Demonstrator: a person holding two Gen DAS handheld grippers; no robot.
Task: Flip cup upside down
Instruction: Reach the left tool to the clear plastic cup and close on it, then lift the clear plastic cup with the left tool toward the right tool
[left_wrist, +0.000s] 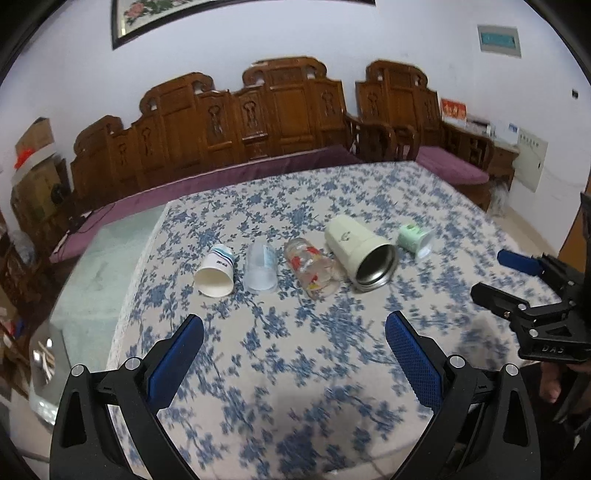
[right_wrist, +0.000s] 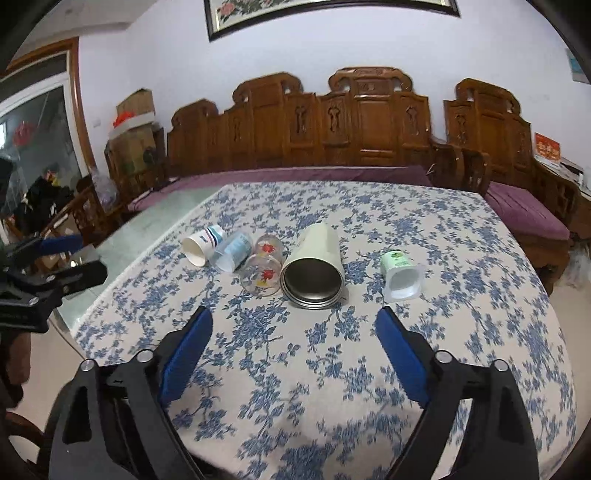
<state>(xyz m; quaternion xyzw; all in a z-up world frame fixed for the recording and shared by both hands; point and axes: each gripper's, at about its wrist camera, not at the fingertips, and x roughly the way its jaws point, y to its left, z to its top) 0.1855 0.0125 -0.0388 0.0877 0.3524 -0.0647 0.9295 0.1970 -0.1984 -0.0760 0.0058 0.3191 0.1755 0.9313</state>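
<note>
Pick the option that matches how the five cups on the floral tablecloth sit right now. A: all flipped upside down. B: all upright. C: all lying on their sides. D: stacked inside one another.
C: the white paper cup, clear plastic cup, flower-printed glass, cream steel-lined tumbler and green-labelled yogurt cup all lie sideways, mouths toward the cameras.

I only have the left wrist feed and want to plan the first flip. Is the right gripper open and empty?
Observer: Yes. The right gripper is wide open and holds nothing.
Operator: What lies straight ahead of it?
Observer: The cream tumbler, on its side, with its steel-lined mouth facing that camera.
Operator: And the green cup's mouth?
Observer: The green cup lies on its side to the right of the tumbler, apart from it. Its white mouth is squarish with rounded corners.
</note>
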